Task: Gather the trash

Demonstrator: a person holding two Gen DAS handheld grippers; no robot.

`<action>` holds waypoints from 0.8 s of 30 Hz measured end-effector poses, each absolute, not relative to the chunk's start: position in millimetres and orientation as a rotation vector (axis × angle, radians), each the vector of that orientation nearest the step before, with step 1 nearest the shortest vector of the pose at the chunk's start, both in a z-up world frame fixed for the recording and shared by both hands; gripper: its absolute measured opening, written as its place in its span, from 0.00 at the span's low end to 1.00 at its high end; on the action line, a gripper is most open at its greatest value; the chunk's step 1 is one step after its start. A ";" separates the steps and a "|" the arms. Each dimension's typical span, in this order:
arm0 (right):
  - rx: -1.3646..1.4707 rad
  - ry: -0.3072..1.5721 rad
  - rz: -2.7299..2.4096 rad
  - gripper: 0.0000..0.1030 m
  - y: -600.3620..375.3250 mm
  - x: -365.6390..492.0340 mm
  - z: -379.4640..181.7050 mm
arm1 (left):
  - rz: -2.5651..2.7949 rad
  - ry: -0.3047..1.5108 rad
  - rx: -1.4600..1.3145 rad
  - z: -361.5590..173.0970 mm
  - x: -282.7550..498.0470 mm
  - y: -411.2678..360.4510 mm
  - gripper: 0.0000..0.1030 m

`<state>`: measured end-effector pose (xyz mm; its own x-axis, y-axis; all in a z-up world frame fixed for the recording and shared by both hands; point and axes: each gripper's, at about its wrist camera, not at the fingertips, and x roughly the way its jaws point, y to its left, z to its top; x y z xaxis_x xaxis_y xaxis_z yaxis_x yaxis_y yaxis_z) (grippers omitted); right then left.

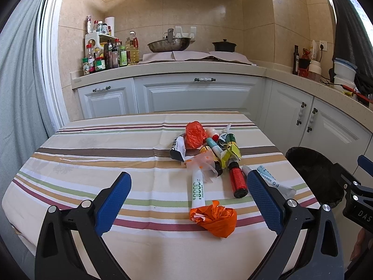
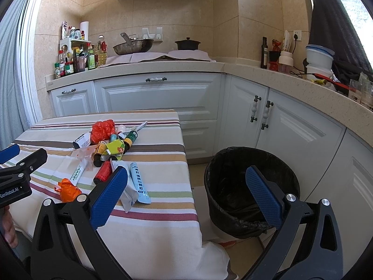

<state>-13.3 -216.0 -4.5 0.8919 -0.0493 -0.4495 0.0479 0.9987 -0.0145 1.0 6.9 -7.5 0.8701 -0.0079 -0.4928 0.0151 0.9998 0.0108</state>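
Kitchen, striped tablecloth point(image 1: 93, 154) on table, trash pile point(image 1: 209, 149) near its right edge, black-lined bin point(image 2: 251, 186) on floor beside; left gripper point(image 1: 188, 198) and right gripper point(image 2: 186, 193) both spread wide, holding nothing

We see the trash heap point(image 1: 209, 149) right of centre on the table point(image 1: 93, 158), a knotted bag point(image 1: 215, 219) nearest us, the bin point(image 2: 251, 191) on the floor to the table's right, cabinets point(image 1: 200, 93) beyond.
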 end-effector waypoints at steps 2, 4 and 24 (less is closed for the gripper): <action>-0.003 0.471 -0.045 0.96 -213.5 -7.8 -10.5 | -0.010 0.520 0.016 -7.5 2.0 6.4 0.94; -0.005 0.475 -0.037 0.96 -211.5 -9.0 -11.7 | -0.008 0.528 0.016 -8.0 3.9 6.7 0.94; -0.067 0.627 0.155 0.65 -162.7 30.1 -51.2 | 0.106 0.639 0.013 -37.1 17.1 46.8 0.94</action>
<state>30.1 -162.7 -51.2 0.7988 0.1246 -0.5886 -0.1649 0.9862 -0.0151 17.1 46.8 -37.1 0.7976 0.1027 -0.5943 -0.0948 0.9945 0.0447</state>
